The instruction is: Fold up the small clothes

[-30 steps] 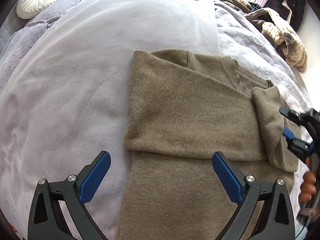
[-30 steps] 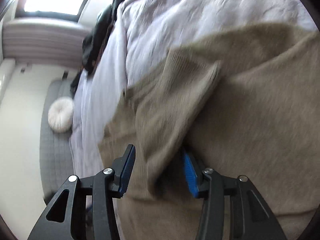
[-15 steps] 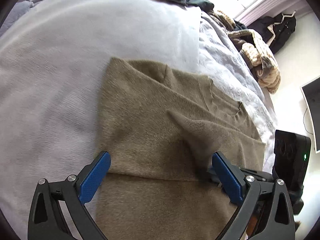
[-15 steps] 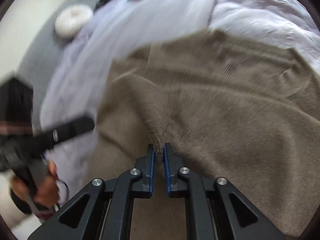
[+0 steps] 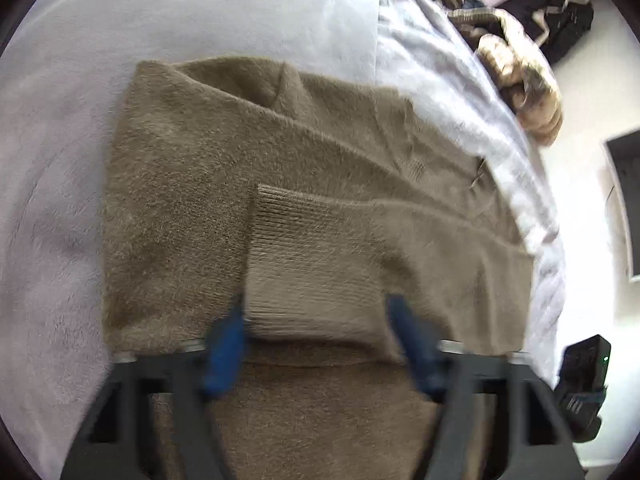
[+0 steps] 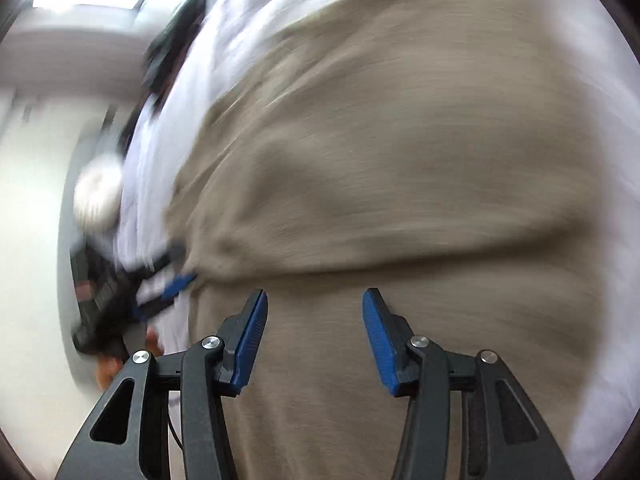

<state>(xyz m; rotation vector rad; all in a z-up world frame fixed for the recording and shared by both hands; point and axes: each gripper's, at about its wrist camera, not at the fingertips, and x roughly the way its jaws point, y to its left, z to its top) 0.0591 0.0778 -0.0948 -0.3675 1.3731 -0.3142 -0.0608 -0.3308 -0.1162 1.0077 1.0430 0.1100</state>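
Observation:
A fuzzy tan sweater (image 5: 192, 184) lies partly folded on the pale lavender bed cover (image 5: 60, 160). One sleeve with its ribbed cuff (image 5: 312, 264) lies folded across the body. My left gripper (image 5: 320, 340) is open just above the sweater, with the cuff's near edge between its blue pads; the frame is blurred. My right gripper (image 6: 314, 328) is open and empty over the sweater (image 6: 400, 140). The left gripper (image 6: 160, 292) also shows at the sweater's left edge in the right wrist view.
A striped beige garment (image 5: 520, 76) and dark clothes (image 5: 568, 28) lie at the far right of the bed. The right gripper's black body (image 5: 584, 384) shows at the bed's right edge. A round white cushion (image 6: 100, 196) lies on a grey surface beside the bed.
My right gripper has let go of the sleeve, opened and drawn back. The sleeve now lies flat across the sweater. My left gripper has come lower and closer, its jaws narrower.

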